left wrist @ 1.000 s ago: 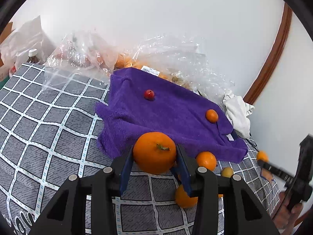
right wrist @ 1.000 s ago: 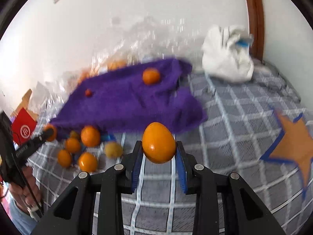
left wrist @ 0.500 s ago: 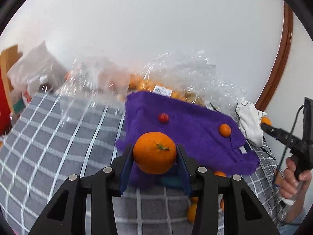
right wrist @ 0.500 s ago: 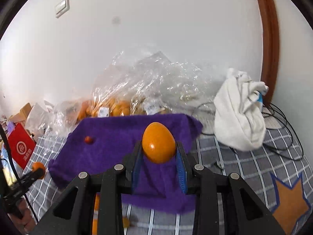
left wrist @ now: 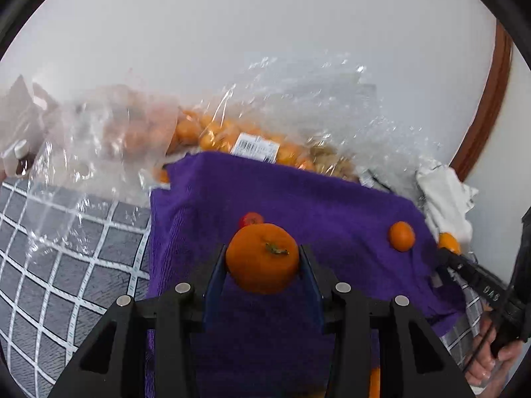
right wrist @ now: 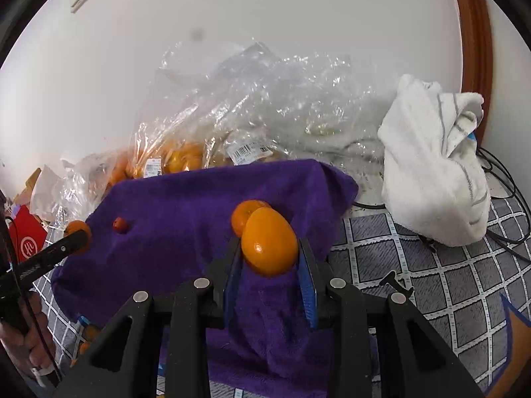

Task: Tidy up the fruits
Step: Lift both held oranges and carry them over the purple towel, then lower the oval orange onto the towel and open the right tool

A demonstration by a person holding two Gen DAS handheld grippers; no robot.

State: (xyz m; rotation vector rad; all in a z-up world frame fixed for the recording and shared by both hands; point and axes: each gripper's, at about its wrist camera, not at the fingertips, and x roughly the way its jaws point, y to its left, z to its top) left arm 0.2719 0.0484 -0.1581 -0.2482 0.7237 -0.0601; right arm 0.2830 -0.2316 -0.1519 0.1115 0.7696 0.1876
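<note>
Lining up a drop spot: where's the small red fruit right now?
The small red fruit sits on the purple towel, just beyond the left claw and its orange; left in right-wrist view.

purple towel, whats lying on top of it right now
On the purple towel lie a small red fruit and one small orange. Each tool holds its own fruit above it. The towel's near part is hidden behind the tools.

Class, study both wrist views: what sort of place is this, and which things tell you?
Probably a bedroom at home, not a kitchen: fruit lies on a purple towel spread over a grey checked bedcover, with a bundled white cloth against the white wall.
</note>
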